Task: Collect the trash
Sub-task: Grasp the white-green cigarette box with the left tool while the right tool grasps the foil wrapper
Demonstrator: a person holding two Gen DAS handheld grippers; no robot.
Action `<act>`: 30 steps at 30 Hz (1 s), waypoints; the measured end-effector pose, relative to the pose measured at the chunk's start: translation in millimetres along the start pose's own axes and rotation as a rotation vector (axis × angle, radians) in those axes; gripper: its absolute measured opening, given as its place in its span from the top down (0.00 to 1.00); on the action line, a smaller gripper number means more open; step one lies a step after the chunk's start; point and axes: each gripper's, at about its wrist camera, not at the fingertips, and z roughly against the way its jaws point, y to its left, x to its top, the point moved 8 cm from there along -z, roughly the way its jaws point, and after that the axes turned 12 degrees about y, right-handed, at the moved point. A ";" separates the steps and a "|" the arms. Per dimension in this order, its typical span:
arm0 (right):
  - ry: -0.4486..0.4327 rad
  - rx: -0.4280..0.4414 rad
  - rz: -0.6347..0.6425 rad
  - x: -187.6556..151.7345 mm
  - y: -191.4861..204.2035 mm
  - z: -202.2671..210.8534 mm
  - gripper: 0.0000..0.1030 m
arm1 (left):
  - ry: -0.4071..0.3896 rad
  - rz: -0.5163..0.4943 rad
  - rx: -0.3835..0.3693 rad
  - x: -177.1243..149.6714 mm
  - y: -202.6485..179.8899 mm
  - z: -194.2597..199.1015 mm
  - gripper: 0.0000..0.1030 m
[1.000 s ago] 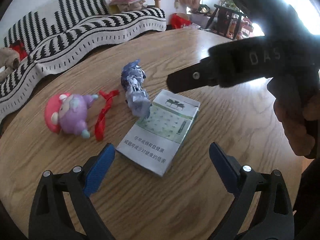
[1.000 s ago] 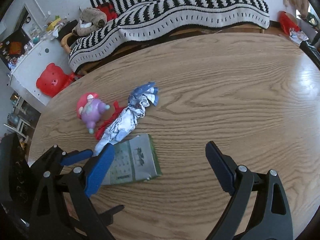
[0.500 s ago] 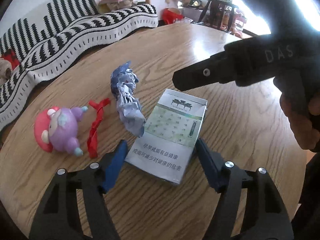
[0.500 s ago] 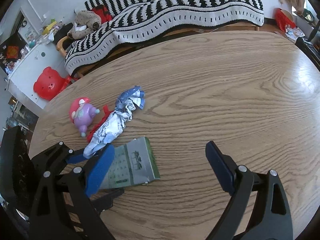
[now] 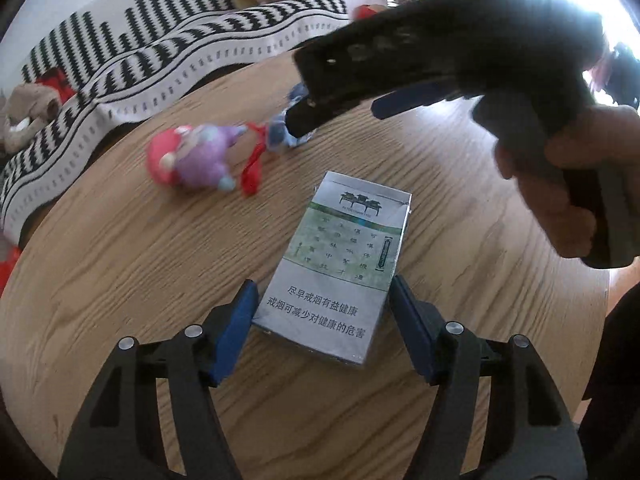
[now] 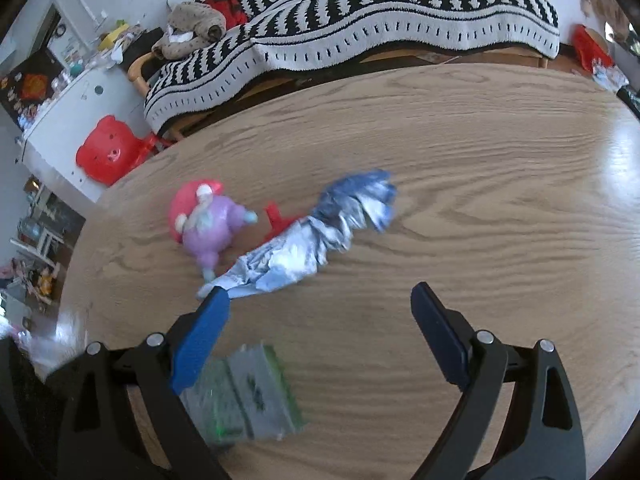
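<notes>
Two claws over desk (image 5: 120, 260): left claw (image 5: 320, 320) pinching near end of cigarette pack (image 5: 340, 264), long axis straight ahead. Right claw (image 6: 320, 344) wide, empty, nearer crumpled wrapper (image 6: 312, 240) lying slantwise toward far edge.

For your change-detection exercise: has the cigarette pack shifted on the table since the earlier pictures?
Yes. The cigarette pack now lies clear of the crumpled wrapper it touched before, drawn toward the camera, between the left gripper's jaws.

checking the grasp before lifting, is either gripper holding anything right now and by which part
The left gripper is clamped on the cigarette pack, its blue pads on the two long sides near the bottom end. The right gripper is open and holds nothing.
</notes>
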 end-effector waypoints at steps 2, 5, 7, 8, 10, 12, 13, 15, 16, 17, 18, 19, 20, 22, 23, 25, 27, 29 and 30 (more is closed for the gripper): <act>0.014 0.052 -0.030 4.1 6.9 -7.7 0.14 | -0.001 0.020 -0.002 -5.0 7.8 2.9 0.36; -0.006 0.043 -0.056 10.5 7.7 -9.7 0.14 | -0.006 0.038 0.005 -9.8 19.0 6.8 0.36; -0.012 0.088 -0.099 14.7 6.2 -9.9 0.14 | -0.010 0.061 0.008 -11.3 27.1 8.8 0.36; -0.015 0.121 -0.121 16.9 6.0 -8.8 0.14 | -0.011 0.071 0.009 -12.0 30.5 9.5 0.36; -0.029 0.160 -0.156 21.4 5.0 -5.3 0.14 | -0.016 0.083 0.011 -12.4 36.0 11.0 0.36; -0.049 0.186 -0.196 26.7 1.8 -2.6 0.10 | -0.014 0.093 0.013 -13.3 39.3 10.7 0.36; -0.050 0.194 -0.215 28.6 -0.2 -4.2 0.10 | -0.013 0.100 0.015 -13.6 40.9 10.2 0.36; -0.045 0.172 -0.231 31.0 -3.8 -10.4 0.10 | -0.009 0.108 0.017 -13.4 43.7 8.5 0.36; -0.056 0.152 -0.224 33.0 -2.5 -9.7 0.10 | -0.009 0.109 0.019 -14.4 43.9 8.4 0.36; -0.062 0.119 -0.215 33.2 -1.8 -9.8 0.10 | -0.009 0.111 0.019 -14.1 44.3 8.0 0.36; -0.068 0.099 -0.204 34.1 0.6 -11.0 0.12 | -0.008 0.112 0.018 -13.9 44.6 8.1 0.36; -0.072 0.087 -0.193 34.6 1.8 -11.9 0.15 | -0.009 0.114 0.021 -13.3 46.0 8.0 0.36; -0.074 0.067 -0.176 34.5 3.3 -12.7 0.31 | -0.009 0.118 0.025 -12.8 47.4 7.9 0.36; -0.069 0.038 -0.143 33.3 6.5 -15.0 0.44 | -0.008 0.143 0.037 -11.7 52.3 8.2 0.36; -0.070 0.036 -0.136 32.8 6.9 -15.4 0.49 | -0.008 0.153 0.037 -12.6 53.0 8.5 0.36; -0.064 0.035 -0.122 32.3 8.2 -18.1 0.69 | -0.010 0.174 0.042 -12.7 55.3 10.5 0.36; -0.056 0.053 -0.126 28.5 6.9 -19.2 0.70 | -0.016 0.189 0.044 -11.2 57.0 13.4 0.36; -0.056 0.055 -0.121 24.7 6.5 -16.2 0.71 | -0.023 0.198 0.050 -9.7 57.7 17.2 0.36; -0.058 0.049 -0.114 22.4 6.4 -13.3 0.73 | -0.029 0.205 0.055 -7.9 57.9 20.3 0.36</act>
